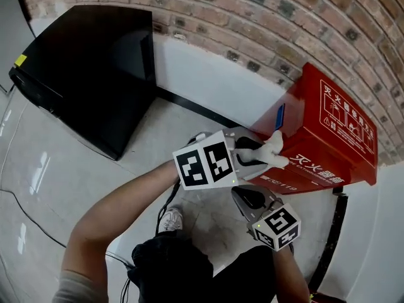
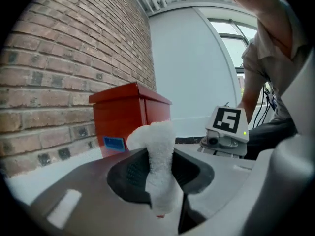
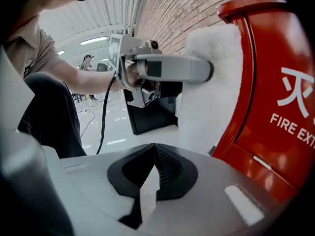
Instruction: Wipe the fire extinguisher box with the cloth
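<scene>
**Ana:** Red and shiny! Is that the fire extinguisher box (image 1: pixel 338 137)?

**Ben:** Yes. It stands against the brick wall (image 1: pixel 252 8), on the right side of the head view. It has white letters on the front and a small blue label (image 1: pixel 279 116) on its side.

**Ana:** Where is the cloth (image 1: pixel 274 148)?

**Ben:** The left gripper (image 1: pixel 257 151) has it. The jaws are squeezed tight on the cloth. It is white and fluffy, and it sticks up from between them. The cloth is right up against the box's front edge, near the top, by the corner with the blue label.

**Ana:** What about the right gripper (image 1: pixel 245 196)?

**Ben:** It is lower down and closer to the person, just beside the front of the box. Its jaws are pressed together and nothing is between them. Its own view shows the red front right ahead, with the cloth up above.

**Ana:** What else is there?

**Ben:** A black cabinet (image 1: pixel 88 68) stands on the shiny floor (image 1: pixel 57 163) to the left, well apart from the box. A thin black cable (image 1: pixel 25 214) lies on the floor. The person's shoe (image 1: pixel 170 219) is down below the left gripper.
</scene>
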{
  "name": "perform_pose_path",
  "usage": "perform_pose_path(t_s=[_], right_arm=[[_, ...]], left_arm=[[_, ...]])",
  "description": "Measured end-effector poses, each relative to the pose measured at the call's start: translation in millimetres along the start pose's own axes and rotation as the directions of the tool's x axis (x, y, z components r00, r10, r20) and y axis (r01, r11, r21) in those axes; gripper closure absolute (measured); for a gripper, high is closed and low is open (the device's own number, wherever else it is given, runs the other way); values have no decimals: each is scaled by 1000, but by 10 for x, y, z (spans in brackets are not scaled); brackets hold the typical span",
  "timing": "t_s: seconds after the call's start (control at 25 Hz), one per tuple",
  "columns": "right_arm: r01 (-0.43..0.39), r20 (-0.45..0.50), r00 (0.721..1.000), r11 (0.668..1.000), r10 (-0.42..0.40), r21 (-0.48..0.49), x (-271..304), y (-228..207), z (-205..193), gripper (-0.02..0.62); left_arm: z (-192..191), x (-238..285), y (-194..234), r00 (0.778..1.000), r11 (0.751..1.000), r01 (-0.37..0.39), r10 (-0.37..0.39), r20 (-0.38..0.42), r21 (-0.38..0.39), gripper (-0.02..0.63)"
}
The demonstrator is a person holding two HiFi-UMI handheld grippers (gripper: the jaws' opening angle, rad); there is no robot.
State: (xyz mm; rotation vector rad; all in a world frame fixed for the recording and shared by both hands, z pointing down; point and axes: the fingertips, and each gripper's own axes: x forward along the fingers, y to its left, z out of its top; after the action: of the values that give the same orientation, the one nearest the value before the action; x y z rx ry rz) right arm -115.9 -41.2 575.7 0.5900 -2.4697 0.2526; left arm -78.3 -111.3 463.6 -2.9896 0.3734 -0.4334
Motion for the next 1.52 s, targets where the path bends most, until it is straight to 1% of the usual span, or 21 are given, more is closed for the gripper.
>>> perform_pose_path(t_s=[0.08, 0.2, 0.36, 0.44, 0.56, 0.68, 0.76, 0.88, 1.08, 1.2, 1.28, 1.44, 1.52], right_arm=[[-8, -12, 1000, 1000, 8, 3, 21, 21, -59, 571], [-21, -31, 999, 1000, 21, 3, 61, 57, -131, 571], [-18, -45, 999, 1000, 19, 14, 113, 2, -188, 571], [-13, -46, 999, 999, 14, 29, 147, -58, -198, 571], [-6, -48, 999, 999, 9, 52, 185, -141, -203, 571], [3, -51, 999, 998, 0, 65, 215, -228, -211, 571], [12, -61, 998, 997, -7, 78, 215, -283, -247, 571], [25, -69, 997, 994, -17, 104, 231, -380, -297, 571], [26, -72, 997, 990, -16, 136, 315, -490, -348, 571], [20, -75, 997, 989, -9, 149, 399, -490, -360, 571], [10, -75, 997, 988, 1, 151, 448, -471, -364, 571], [2, -85, 996, 986, 13, 167, 494, -442, -454, 571], [6, -96, 995, 984, 12, 176, 504, -430, -498, 571]], left_arm=[[-179, 47, -37, 1000, 1000, -11, 11, -10, -16, 486], [-345, 119, 102, 998, 997, -66, 67, 9, -44, 485], [-427, 184, 405, 992, 991, -118, 121, 41, -63, 485], [-472, 223, 550, 989, 988, -138, 141, 40, -64, 485], [-539, 304, 824, 982, 980, -179, 184, 45, -87, 485], [-508, 414, 1101, 975, 976, -195, 204, 90, -100, 485], [-526, 484, 1270, 969, 971, -206, 220, 113, -122, 485], [-594, 578, 1536, 961, 962, -228, 247, 124, -150, 485], [-701, 756, 1878, 952, 951, -276, 290, 95, -136, 486], [-818, 786, 1967, 940, 937, -321, 333, 77, -135, 485], [-1001, 727, 1949, 934, 929, -343, 354, 58, -137, 485], [-1516, 721, 1821, 941, 928, -336, 338, -17, -160, 485], [-1637, 799, 1827, 940, 922, -337, 339, -25, -189, 485]])
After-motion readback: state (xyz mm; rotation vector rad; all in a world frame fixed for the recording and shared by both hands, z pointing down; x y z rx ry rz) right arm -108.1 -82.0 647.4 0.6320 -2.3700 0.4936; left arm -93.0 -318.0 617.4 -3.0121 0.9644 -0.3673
